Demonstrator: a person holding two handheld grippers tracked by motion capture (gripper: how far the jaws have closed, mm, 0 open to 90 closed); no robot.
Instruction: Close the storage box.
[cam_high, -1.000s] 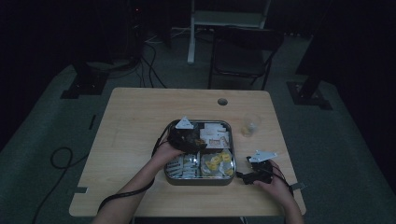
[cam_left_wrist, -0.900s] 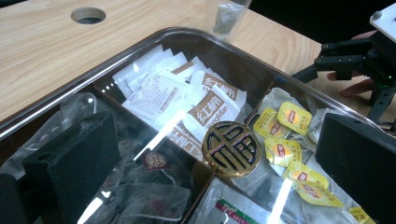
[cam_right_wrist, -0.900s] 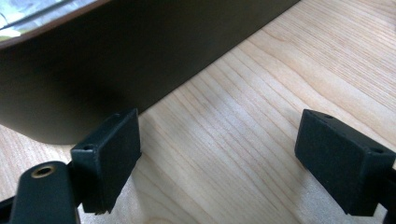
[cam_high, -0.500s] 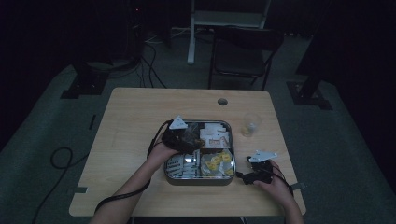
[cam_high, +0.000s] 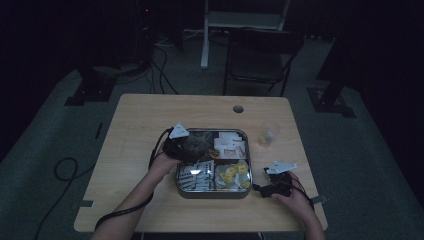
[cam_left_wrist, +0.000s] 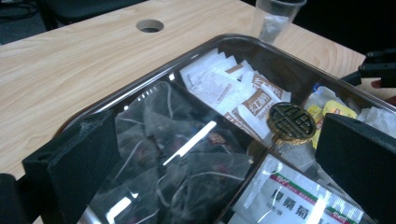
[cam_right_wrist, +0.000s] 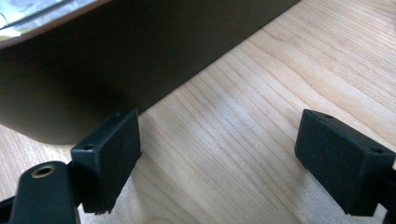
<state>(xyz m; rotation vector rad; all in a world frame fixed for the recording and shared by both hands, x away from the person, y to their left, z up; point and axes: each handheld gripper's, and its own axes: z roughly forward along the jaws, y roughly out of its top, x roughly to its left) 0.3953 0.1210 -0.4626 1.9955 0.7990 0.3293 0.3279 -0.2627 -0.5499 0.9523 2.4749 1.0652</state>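
Note:
A metal tray (cam_high: 214, 194) with dividers sits mid-table. My left gripper (cam_high: 192, 146) hovers open over its back-left compartment, where clear-wrapped mesh tea bags (cam_left_wrist: 177, 163) lie between the wide jaws (cam_left_wrist: 219, 154). A round brass emblem (cam_left_wrist: 292, 122) stands at the dividers' crossing. White and brown sachets (cam_left_wrist: 233, 88) fill the back-right compartment, yellow packets (cam_high: 231, 175) the front right, and green-printed packets (cam_left_wrist: 289, 200) the front left. My right gripper (cam_high: 264, 190) rests open on the table just right of the tray, jaws (cam_right_wrist: 219, 154) beside the tray's dark wall (cam_right_wrist: 116, 60).
A clear plastic cup (cam_high: 267, 132) stands on the table behind and right of the tray. A round cable hole (cam_high: 238, 108) is near the far edge. A dark chair (cam_high: 260, 55) stands beyond the table. Bare wood (cam_high: 130, 150) lies left of the tray.
My left gripper has drifted to the left over the tray's back-left compartment, still open. The right gripper has stayed put.

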